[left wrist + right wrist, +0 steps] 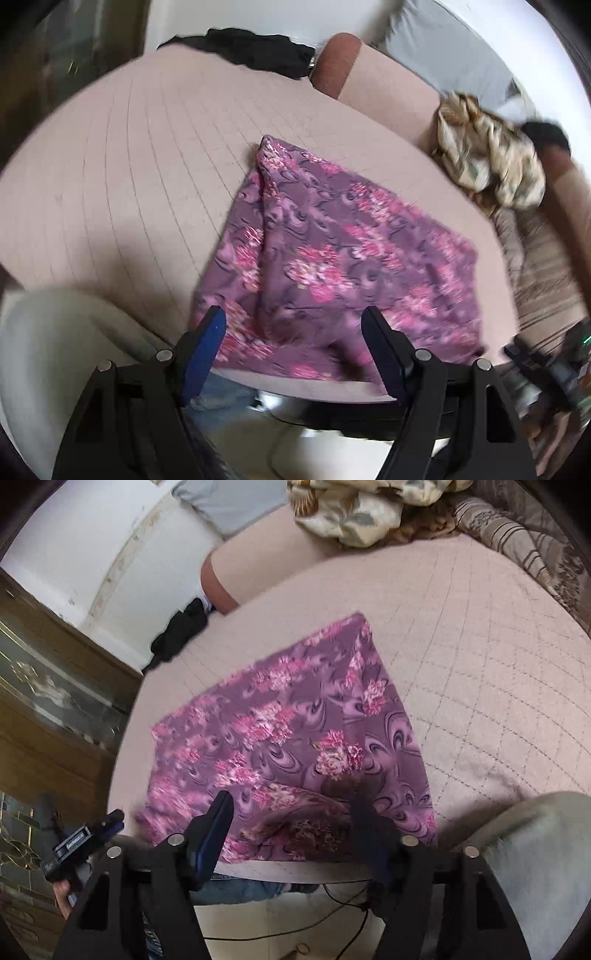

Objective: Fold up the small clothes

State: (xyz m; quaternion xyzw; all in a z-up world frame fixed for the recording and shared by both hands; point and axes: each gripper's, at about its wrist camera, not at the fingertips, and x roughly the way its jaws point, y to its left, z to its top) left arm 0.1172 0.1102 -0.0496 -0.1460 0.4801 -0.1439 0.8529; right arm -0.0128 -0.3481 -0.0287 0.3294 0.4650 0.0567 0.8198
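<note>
A purple cloth with pink flowers (332,258) lies folded on the pink quilted bed (129,166), near its front edge. It also shows in the right wrist view (295,738), with a raised fold at its near edge. My left gripper (295,325) is open and empty above the cloth's near edge. My right gripper (291,808) is open and empty above the cloth's near edge, straddling the raised fold. The left gripper also shows at the lower left of the right wrist view (88,838).
A black garment (251,48) lies at the bed's far end. A crumpled cream patterned cloth (487,158) and a striped blanket (524,542) lie at the side. A wooden cabinet with glass (55,701) stands beside the bed. A grey pillow (535,867) is close by.
</note>
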